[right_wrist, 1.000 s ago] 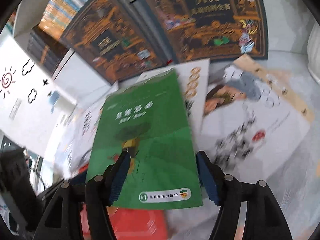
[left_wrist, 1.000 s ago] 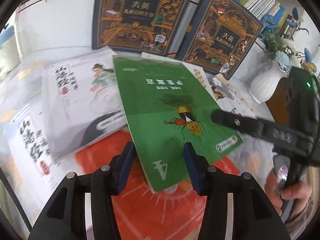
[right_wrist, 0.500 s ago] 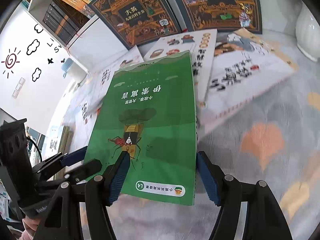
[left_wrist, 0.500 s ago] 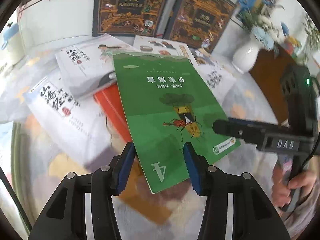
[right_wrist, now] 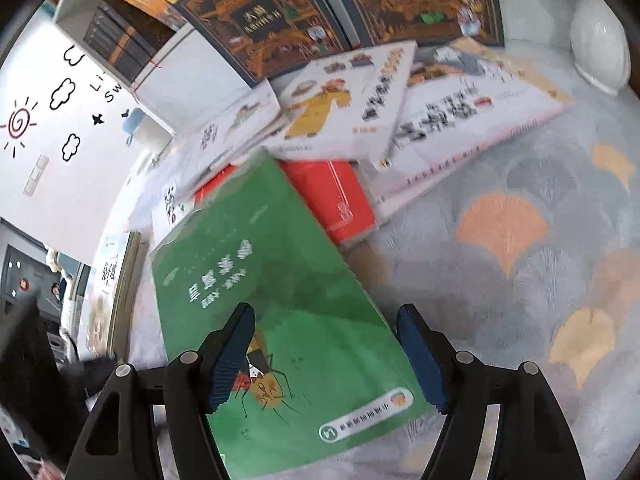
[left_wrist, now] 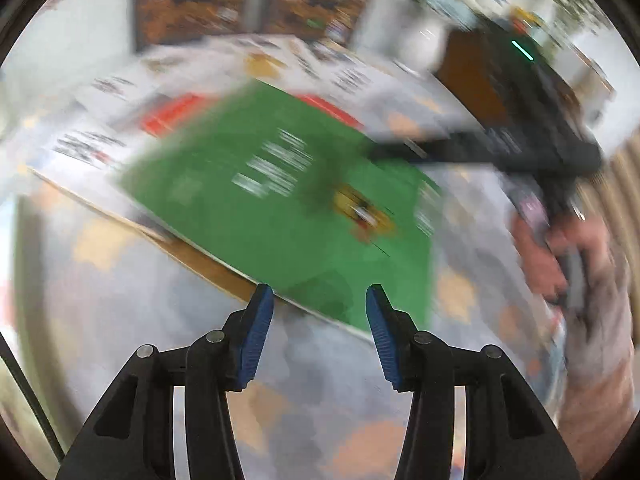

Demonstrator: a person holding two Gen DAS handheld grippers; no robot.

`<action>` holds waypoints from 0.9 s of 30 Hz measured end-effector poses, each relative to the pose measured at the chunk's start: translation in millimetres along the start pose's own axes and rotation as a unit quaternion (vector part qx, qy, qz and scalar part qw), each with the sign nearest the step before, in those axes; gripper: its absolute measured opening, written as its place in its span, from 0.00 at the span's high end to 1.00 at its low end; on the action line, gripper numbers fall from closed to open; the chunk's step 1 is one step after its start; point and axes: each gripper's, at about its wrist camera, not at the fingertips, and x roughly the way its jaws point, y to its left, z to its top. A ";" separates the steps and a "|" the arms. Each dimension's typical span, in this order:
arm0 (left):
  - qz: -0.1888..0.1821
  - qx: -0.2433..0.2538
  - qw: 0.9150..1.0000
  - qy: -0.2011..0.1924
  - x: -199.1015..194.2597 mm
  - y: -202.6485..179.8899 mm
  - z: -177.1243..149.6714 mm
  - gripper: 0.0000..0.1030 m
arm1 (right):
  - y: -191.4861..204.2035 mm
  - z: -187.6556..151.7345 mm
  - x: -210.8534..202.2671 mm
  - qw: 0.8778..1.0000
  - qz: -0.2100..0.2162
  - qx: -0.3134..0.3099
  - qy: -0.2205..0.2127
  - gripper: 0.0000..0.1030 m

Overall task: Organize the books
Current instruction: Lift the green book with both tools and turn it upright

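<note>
A green book [right_wrist: 280, 320] with an insect drawing is held flat above the patterned cloth [right_wrist: 540, 280]. My right gripper [right_wrist: 328, 356] is shut on its near edge, one finger above the cover. In the blurred left wrist view the green book [left_wrist: 280, 208] lies ahead of my left gripper [left_wrist: 319, 322], which is open with its fingertips at the book's edge, not closed on it. The right gripper's finger [left_wrist: 460, 152] reaches onto the book from the right. A red book [right_wrist: 332, 196] and several white picture books [right_wrist: 348, 104] lie scattered behind.
Two large dark ornate books [right_wrist: 272, 28] lean against the white shelf [right_wrist: 180, 76] at the back. A white vase [right_wrist: 600, 44] stands at the far right. More books are stacked at the left edge [right_wrist: 120, 280].
The green book has been lifted off the pile and turned, moving toward the near side. My left gripper has drawn back from it. The left view is now motion-blurred.
</note>
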 end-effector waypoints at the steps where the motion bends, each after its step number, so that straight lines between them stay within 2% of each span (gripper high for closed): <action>1: 0.029 -0.001 0.999 -0.017 -1.1 8.8 6.9 0.56 | 4.1 1.2 -0.1 1.000 -0.003 -0.007 -0.005 0.29; 2: 0.054 -0.004 0.998 -0.033 -2.4 17.8 14.1 0.58 | 8.6 3.2 0.3 1.000 -0.005 -0.015 -0.010 0.29; 3: 0.062 -0.008 0.997 -0.044 -4.1 24.2 19.5 0.58 | 12.7 5.0 1.3 1.000 -0.005 -0.021 -0.014 0.29; 5: 0.058 -0.015 0.996 -0.061 -7.1 36.1 30.7 0.58 | 20.7 14.7 5.8 0.999 -0.004 -0.029 -0.020 0.29; 9: 0.093 -0.022 0.994 -0.054 11.0 59.6 58.8 0.57 | 27.8 39.3 27.1 1.000 0.006 -0.021 -0.007 0.29; 14: 0.054 -0.029 0.998 -0.028 27.9 66.6 64.4 0.57 | 34.8 58.5 45.9 1.000 0.013 -0.016 -0.003 0.29; 18: 0.032 -0.018 0.999 -0.012 19.5 57.6 48.0 0.57 | 48.0 69.7 57.6 0.999 0.011 -0.031 0.010 0.29; 20: 0.000 -0.025 1.000 0.008 10.5 53.9 32.1 0.57 | 54.1 71.6 61.8 0.999 0.031 -0.032 0.018 0.29; 24: -0.049 -0.011 0.998 0.041 -3.9 38.8 -4.3 0.57 | 81.1 62.5 72.1 0.994 0.079 -0.053 0.045 0.29; 27: -0.061 -0.030 0.997 0.036 -22.0 37.7 -24.2 0.57 | 114.7 39.2 75.0 0.988 0.092 -0.103 0.073 0.29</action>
